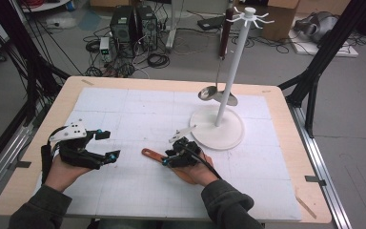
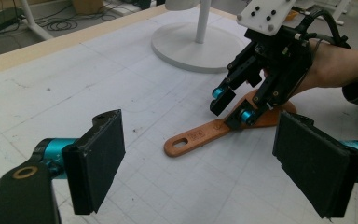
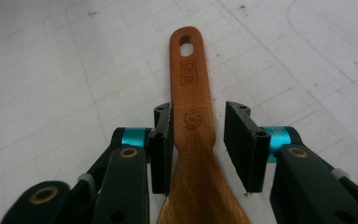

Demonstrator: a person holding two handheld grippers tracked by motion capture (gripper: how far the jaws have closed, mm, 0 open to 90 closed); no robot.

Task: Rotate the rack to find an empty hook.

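A wooden spatula point(image 1: 151, 153) point(image 2: 200, 135) point(image 3: 191, 107) lies flat on the white mat, its handle hole pointing left in the high view. My right gripper point(image 1: 167, 158) point(image 2: 230, 109) point(image 3: 198, 135) is open and straddles the spatula's neck. One pad sits against the wood and a small gap shows at the other. My left gripper point(image 1: 109, 144) point(image 2: 205, 163) is open wide, left of the spatula, with nothing between its pads.
A white utensil stand point(image 1: 218, 129) point(image 2: 191, 44) rises at the right rear of the mat, with a metal ladle point(image 1: 208, 93) hanging from it. The wooden table edge point(image 1: 286, 143) frames the mat. Computer towers point(image 1: 133, 24) and cables lie on the floor beyond.
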